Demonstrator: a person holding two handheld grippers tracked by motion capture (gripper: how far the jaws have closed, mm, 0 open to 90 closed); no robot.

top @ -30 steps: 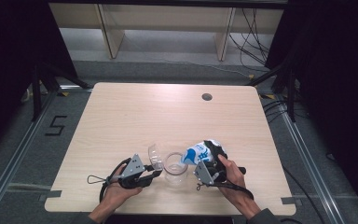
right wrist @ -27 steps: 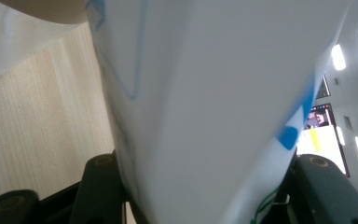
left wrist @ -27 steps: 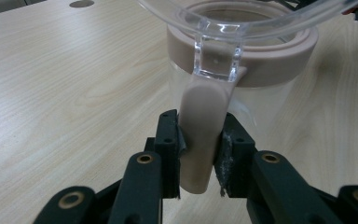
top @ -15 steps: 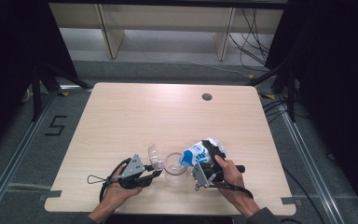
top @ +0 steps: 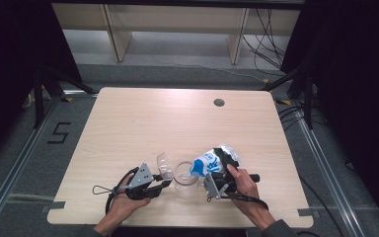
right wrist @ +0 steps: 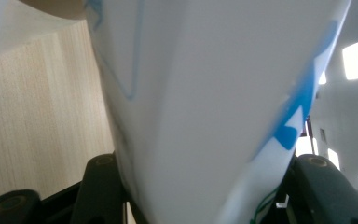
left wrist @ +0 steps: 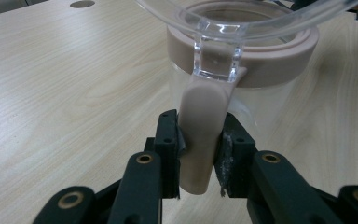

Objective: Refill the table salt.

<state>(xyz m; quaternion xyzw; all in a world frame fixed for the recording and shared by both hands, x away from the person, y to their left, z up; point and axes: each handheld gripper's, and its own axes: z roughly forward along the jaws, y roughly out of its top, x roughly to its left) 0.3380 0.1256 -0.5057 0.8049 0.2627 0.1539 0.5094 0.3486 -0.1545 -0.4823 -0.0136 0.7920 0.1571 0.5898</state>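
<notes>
I have the left gripper (top: 162, 184) clamped on the jar's beige handle (left wrist: 199, 140); in the left gripper view both jaws press its sides, just below the hinge of the clear lid (top: 164, 165), which stands flipped open to the jar's left. The jar (top: 184, 173) sits upright on the table (top: 177, 118), near its front edge, between my two hands. My right gripper (top: 222, 170) grips a white-and-blue bag (top: 208, 163), the jaws squeezing it from both sides in the right gripper view. The bag is tilted, its lower end leaning over the jar's open mouth, right at the beige rim (left wrist: 270, 60).
</notes>
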